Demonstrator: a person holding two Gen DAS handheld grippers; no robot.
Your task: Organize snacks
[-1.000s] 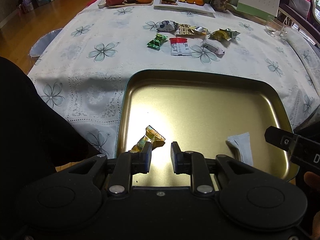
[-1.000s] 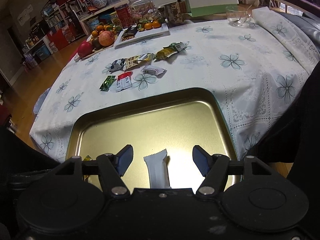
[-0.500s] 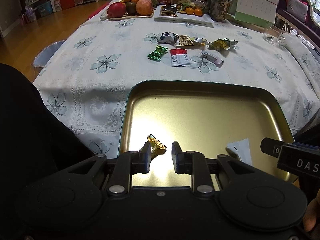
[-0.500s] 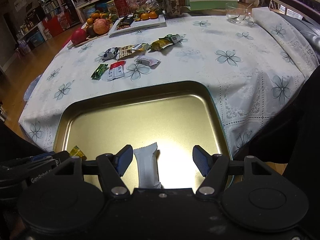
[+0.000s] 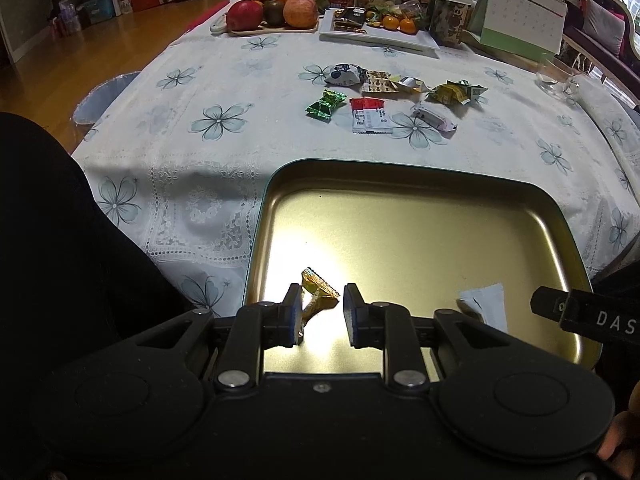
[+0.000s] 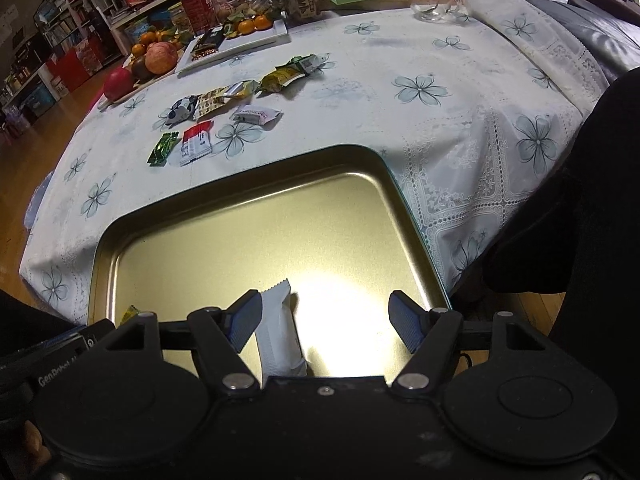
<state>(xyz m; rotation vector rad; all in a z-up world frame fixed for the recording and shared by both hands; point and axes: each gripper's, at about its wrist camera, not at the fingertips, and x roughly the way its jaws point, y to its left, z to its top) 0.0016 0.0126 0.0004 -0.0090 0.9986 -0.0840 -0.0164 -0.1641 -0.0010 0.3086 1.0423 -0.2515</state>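
A gold metal tray lies at the table's near edge. My left gripper hovers over its near left part. Its jaws stand apart, and a gold-wrapped candy lies on the tray between them, close to the left finger. My right gripper is over the near right part of the tray. Its jaws are opening wide, and a white packet lies flat by the left finger, unpressed. Several loose snacks wait beyond the tray, among them a green candy and a red-and-white packet.
At the far end of the table stand a fruit board, a white plate, a desk calendar and a glass cup. Dark clothing of the person fills the left edge. The table's edge drops to a wooden floor on the left.
The left jaws have spread a little, and the gold candy now lies loose between them. The right jaws have widened slightly, and the white packet sits nearer the left finger.
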